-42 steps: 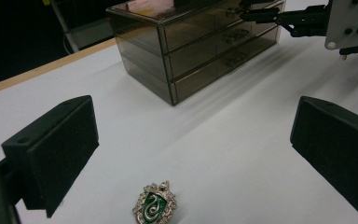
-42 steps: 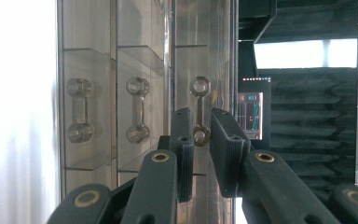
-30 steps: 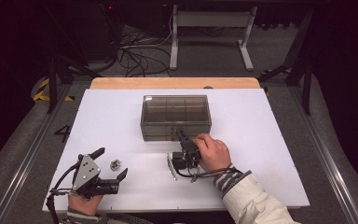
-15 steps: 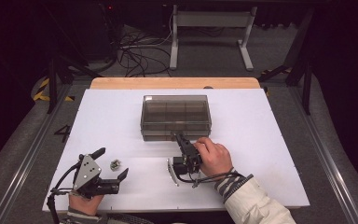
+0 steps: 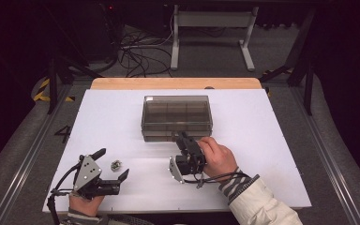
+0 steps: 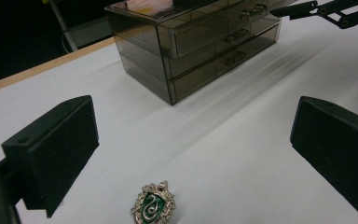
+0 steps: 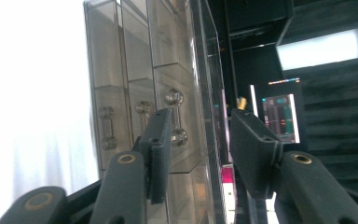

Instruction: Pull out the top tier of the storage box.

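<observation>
The right gripper [image 5: 180, 139] is turned on its side at the front of the smoky clear drawer box [image 5: 176, 117], its jaws partly apart and just opened further, nothing clamped between them. In the right gripper view the top drawer's small handle [image 7: 176, 116] sits just beyond the pads (one pad overlaps it in the picture; whether it touches cannot be told). The left gripper [image 5: 110, 162] rests on the white worktop [image 5: 262, 140] with jaws spread wide, gripping nothing. Between its jaws lies a silver-and-green crest badge with a snake [image 6: 153, 206], flat on the worktop, well apart from the box.
</observation>
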